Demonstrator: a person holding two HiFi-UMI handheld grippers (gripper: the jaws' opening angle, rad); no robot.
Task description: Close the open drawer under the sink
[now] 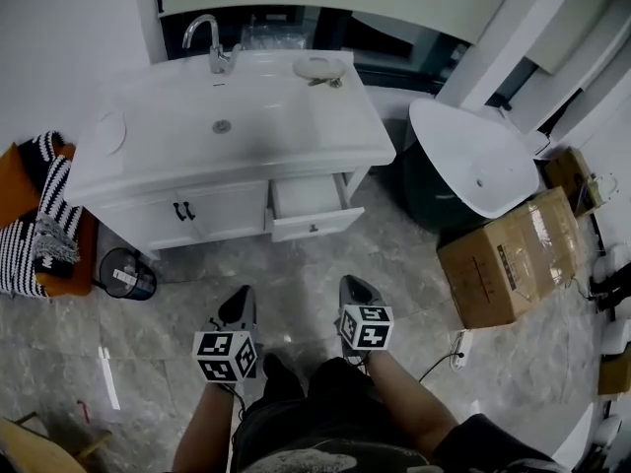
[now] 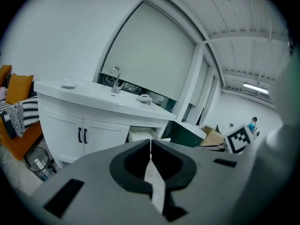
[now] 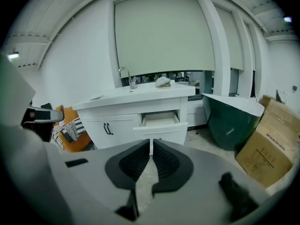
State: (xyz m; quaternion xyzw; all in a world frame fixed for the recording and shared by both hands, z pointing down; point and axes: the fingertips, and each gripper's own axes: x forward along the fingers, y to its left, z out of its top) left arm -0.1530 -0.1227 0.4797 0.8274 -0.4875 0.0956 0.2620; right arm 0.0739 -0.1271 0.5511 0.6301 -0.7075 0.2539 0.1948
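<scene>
A white vanity [image 1: 158,210] with a sink [image 1: 222,124] stands ahead. At its right side a white drawer [image 1: 314,207] is pulled out, showing its pale inside [image 3: 159,119]; its corner shows past the doors [image 2: 140,134]. My left gripper [image 1: 240,302] and right gripper [image 1: 356,286] hover over the floor well short of the drawer front, a floor gap apart from it. Both point toward the vanity with jaws together and nothing between them [image 2: 150,140] [image 3: 151,141].
A dark green tub with a white rim [image 1: 471,161] stands right of the vanity, a cardboard box [image 1: 518,257] in front of it. An orange seat with striped cloth [image 1: 44,215] and a small dark bin [image 1: 126,274] are at the left. A cable lies on the floor [image 1: 442,361].
</scene>
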